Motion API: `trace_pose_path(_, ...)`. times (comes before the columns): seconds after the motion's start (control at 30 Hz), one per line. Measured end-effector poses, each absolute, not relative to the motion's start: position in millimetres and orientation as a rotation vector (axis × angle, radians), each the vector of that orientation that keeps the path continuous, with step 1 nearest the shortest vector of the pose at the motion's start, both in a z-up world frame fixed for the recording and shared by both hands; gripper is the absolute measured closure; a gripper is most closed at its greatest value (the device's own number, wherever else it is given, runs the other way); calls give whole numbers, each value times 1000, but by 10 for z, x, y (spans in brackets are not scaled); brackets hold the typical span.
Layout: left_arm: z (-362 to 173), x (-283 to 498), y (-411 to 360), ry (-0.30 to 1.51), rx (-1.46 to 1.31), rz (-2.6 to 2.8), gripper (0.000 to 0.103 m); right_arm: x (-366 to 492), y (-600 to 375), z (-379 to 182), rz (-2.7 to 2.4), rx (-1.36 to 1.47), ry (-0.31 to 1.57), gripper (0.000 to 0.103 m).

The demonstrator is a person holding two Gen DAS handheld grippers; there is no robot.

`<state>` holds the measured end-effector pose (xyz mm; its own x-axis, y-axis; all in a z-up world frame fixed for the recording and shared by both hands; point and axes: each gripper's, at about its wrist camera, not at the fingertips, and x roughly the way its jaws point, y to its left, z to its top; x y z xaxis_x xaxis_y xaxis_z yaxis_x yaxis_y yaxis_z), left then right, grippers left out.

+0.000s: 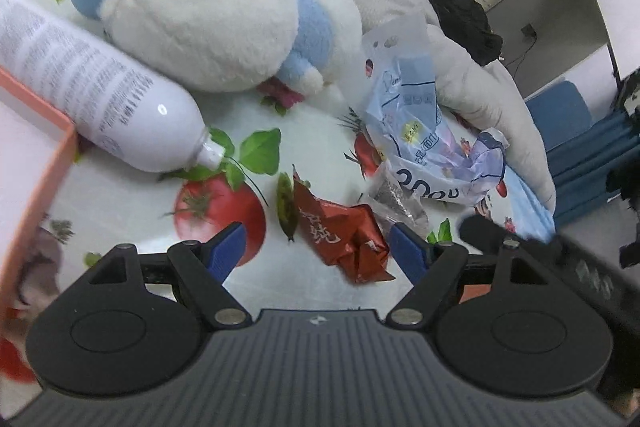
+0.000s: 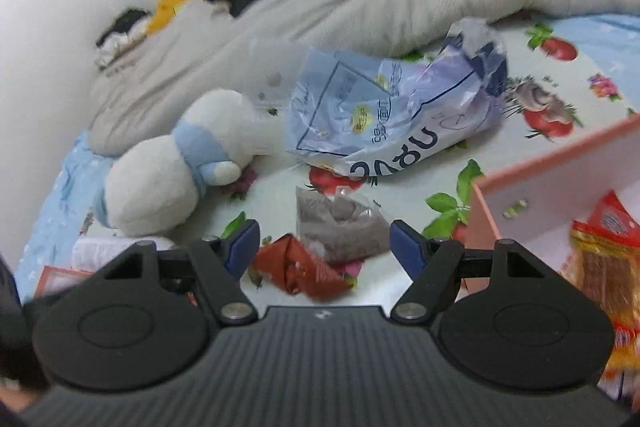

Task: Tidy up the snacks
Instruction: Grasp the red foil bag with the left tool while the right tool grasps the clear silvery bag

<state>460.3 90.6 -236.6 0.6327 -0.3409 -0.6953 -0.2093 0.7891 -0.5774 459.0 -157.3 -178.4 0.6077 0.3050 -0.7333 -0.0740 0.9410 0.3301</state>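
Hovering both hand-held grippers over loose snacks on the bed, nothing grasped.

Left hand-held gripper [image 1: 316, 247] released, jaws wide, straddling the red snack packet [image 1: 342, 241]; right hand-held gripper [image 2: 324, 245] also released, above the same packet [image 2: 302, 269] and the grey-filled clear packet [image 2: 340, 223] touching it. I count one red packet, one grey packet, one big crumpled blue-white bag [image 2: 396, 119], one pink box [image 2: 560, 187] near the bed's right side with orange snacks [image 2: 604, 247] inside, number unclear. Also one white bottle [image 1: 92, 83], one plush toy [image 1: 208, 15]. Risks, my judgement: both grippers going for the red packet could collide; crinkled foil may slip from the pads; closing low could pinch the bedsheet [image 1: 120, 203] or drag the grey packet along.
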Motion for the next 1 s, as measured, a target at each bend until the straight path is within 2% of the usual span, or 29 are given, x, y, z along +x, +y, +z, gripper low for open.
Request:
trace_pose_path(0.13, -2499, 4662, 857, 901, -743, -98, 21, 4930, -1535, -1837, 264, 297, 1036, 28)
trace_pose_path(0.17, -2526, 4683, 835, 903, -746, -97, 22, 4993, -1529, -1854, 263, 296, 1056, 21)
trace_pose_path(0.2, -2548, 4696, 824, 904, -750, -100, 23, 5044, -1506, -1861, 264, 284, 1067, 20)
trace_pose_path(0.3, -2601, 4752, 775, 895, -770, -123, 27, 5180, -1440, -1907, 247, 234, 1080, 20)
trace_pose_path(0.53, -2677, 4843, 604, 897, -737, -165, 29, 5451, -1320, -2102, 250, 179, 1195, 18)
trace_pose_path(0.73, -2745, 4919, 444, 907, -706, -153, 33, 5552, -1263, -2260, 230, 77, 1246, 20)
trace_pose_path(0.93, -2759, 4922, 394, 891, -653, -126, 47, 5582, -1300, -2300, 254, 82, 1235, 22)
trace_pose_path(0.97, -2761, 4913, 407, 889, -651, -112, 60, 5573, -1298, -2293, 267, 77, 1228, 27)
trace_pose_path(1.0, -2765, 4896, 437, 891, -663, -96, 61, 5566, -1301, -2274, 278, 75, 1223, 31)
